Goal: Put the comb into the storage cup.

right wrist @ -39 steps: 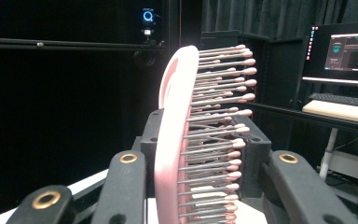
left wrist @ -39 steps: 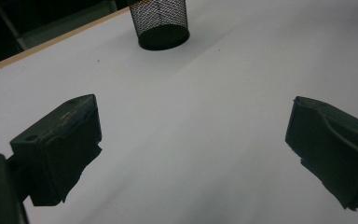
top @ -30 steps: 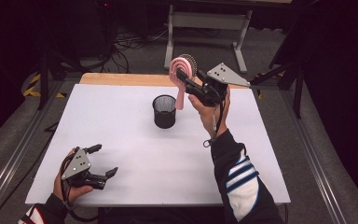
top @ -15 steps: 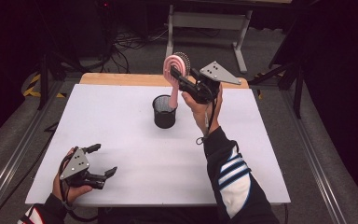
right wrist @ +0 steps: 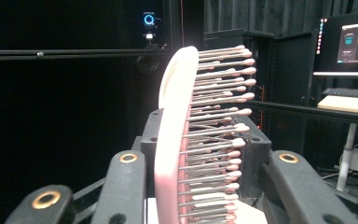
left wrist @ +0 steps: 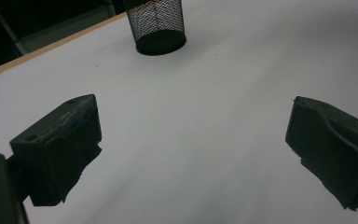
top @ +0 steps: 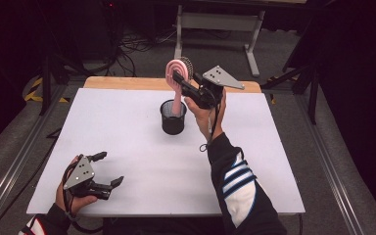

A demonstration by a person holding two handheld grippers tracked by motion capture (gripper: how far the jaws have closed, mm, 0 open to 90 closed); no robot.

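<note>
A pink hairbrush (top: 177, 73) was held clamped in the right claw (top: 182, 81) above the mesh cup (top: 173, 117) at frame centre, while the left claw (top: 105, 170) was spread apart at lower left.

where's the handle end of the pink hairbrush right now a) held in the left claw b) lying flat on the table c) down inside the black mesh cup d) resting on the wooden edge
c: in the high view the pink bristled hairbrush, gripped by the right claw, stands with its handle reaching down into the black mesh cup.
</note>
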